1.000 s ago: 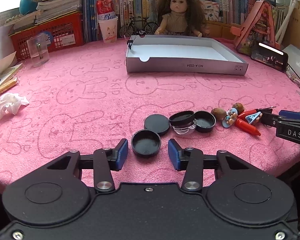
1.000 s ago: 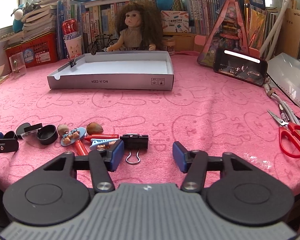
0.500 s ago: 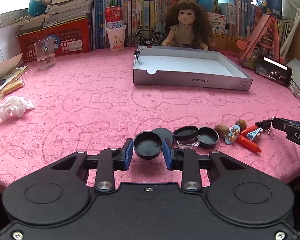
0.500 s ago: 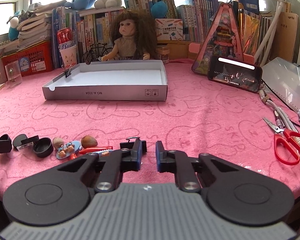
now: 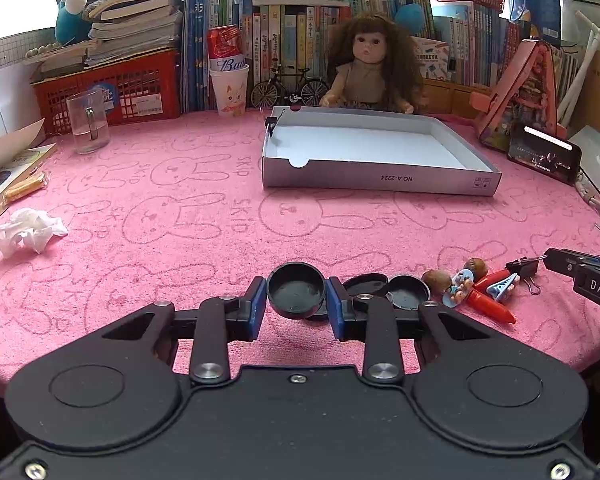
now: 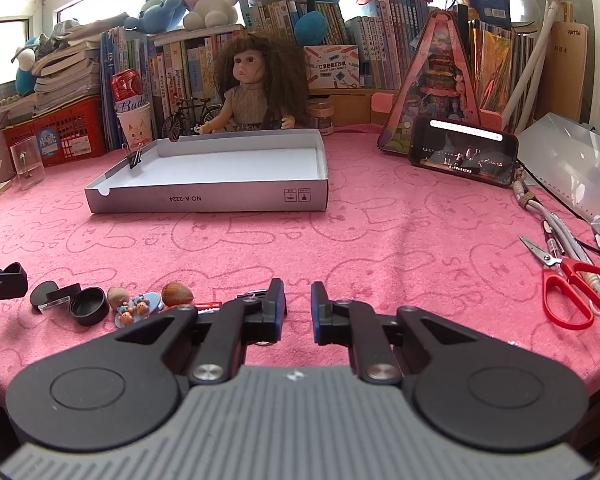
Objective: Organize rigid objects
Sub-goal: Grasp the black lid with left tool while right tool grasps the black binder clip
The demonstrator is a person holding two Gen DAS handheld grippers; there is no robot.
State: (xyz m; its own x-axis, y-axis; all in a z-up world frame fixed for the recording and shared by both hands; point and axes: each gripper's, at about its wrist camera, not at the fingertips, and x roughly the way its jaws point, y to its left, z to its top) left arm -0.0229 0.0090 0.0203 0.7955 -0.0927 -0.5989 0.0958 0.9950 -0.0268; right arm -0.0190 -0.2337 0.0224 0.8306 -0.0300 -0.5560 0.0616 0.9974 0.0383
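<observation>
- Both grippers have closed since the earlier frames: the left gripper (image 5: 296, 300), which stood open around the black round cap (image 5: 296, 289), now clamps it between its blue pads (image 5: 258, 304).
- The cap has come up off the pink terry cloth (image 5: 180, 240) and now overlaps a flat black lid (image 5: 366, 283) lying behind it.
- The right gripper (image 6: 298, 300) has drawn its jaws in to a narrow gap, its tightest setting. Bare cloth shows through that gap in its own view.
- The black binder clip (image 5: 522, 268) lies at the tip of the right gripper. The inner finger hides most of the clip in the right wrist view, so whether it is held cannot be determined.
- Task status, as judged: one item is secured for transfer, and the grey cardboard box tray (image 5: 380, 178) at the far side of the table is the likely destination. Apart from a binder clip on its left wall, it holds nothing.
- Materials: the cap is matte moulded plastic, shallow and cup-shaped, hollow side up. Its rigid curved wall meets the flat pads along narrow lines, so rotation in the grip is possible.
- Remaining items sit in a row near the table edge: another black cap (image 5: 410, 292), two brown nuts (image 5: 436, 280), a painted charm (image 5: 458, 288), a red pen (image 5: 494, 309) and a pale blue peg (image 5: 502, 286). All are small, hard and smooth.
- The cloth is soft and napped, and should resist sliding.
</observation>
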